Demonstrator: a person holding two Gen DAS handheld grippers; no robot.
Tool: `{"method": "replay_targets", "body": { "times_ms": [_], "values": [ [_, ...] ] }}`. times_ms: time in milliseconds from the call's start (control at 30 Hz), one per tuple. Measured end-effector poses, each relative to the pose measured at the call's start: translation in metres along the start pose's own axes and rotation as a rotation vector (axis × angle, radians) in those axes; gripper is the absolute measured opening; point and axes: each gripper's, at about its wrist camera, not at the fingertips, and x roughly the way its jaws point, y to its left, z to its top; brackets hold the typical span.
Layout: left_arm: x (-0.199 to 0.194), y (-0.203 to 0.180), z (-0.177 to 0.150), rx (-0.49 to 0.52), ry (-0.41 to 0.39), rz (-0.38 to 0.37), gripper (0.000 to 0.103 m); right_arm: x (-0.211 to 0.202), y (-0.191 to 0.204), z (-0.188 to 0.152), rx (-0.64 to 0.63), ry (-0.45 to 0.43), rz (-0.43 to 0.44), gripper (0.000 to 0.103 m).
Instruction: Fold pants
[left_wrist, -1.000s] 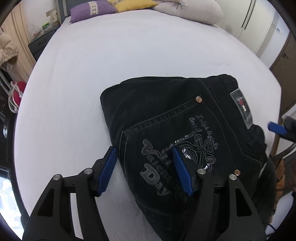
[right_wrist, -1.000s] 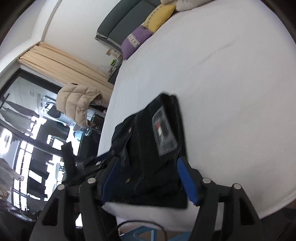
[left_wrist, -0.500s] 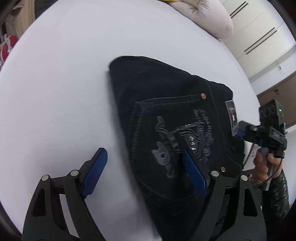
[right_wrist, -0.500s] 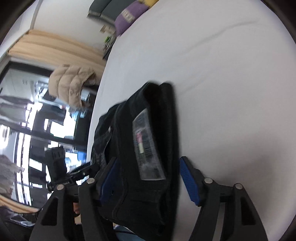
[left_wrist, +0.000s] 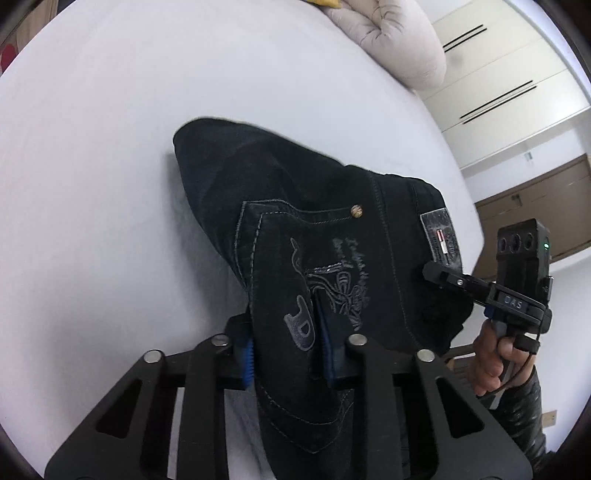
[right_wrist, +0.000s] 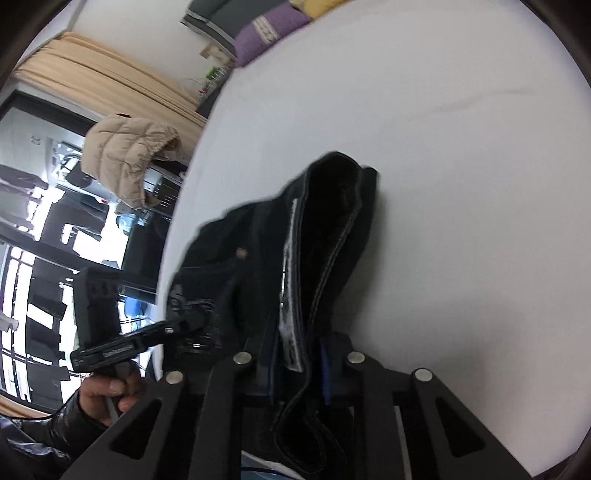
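The folded black jeans (left_wrist: 314, 206) lie on the white bed (left_wrist: 92, 147), their near edge bunched and raised. My left gripper (left_wrist: 288, 356) is closing, and its blue pads (left_wrist: 246, 363) pinch the embroidered back pocket between them. In the right wrist view my right gripper (right_wrist: 298, 367) is also closing, with the waistband and its grey label (right_wrist: 290, 295) squeezed between the pads. The jeans (right_wrist: 332, 221) stand up in a ridge there. The right gripper (left_wrist: 439, 275) shows at the waist edge in the left view, and the left gripper (right_wrist: 184, 325) at the pants' left side in the right view.
A cream duvet (left_wrist: 391, 40) lies at the bed's far end, with white wardrobe doors (left_wrist: 498, 92) behind it. A purple pillow (right_wrist: 266, 29) sits at the head. A beige jacket (right_wrist: 125, 155) hangs beyond the bed's left edge. A hand (left_wrist: 491, 354) holds the right gripper.
Both grippers went from wide open to pinched on the jeans. The fabric at the near edge has bunched up off the bed between the pads.
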Motion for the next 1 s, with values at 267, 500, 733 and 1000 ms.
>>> {"method": "replay_targets", "body": {
  "times_ms": [267,500,733,1000],
  "values": [
    [-0.066,0.018,0.056,0.063,-0.122,0.016,0.021,0.008,0.067,0.055,-0.097,-0.037,0.068,0.019],
    [-0.105,0.076,0.144,0.121,-0.185,0.094,0.021,0.081,0.094,0.14,-0.077,-0.052,0.124,0.019],
    [-0.058,0.146,0.174,0.084,-0.119,0.112,0.023,0.148,0.05,0.163,0.04,0.014,0.076,0.022],
    [-0.057,0.193,0.153,0.036,-0.179,0.104,0.055,0.154,0.0,0.138,0.185,-0.048,0.158,0.051]
  ]
}}
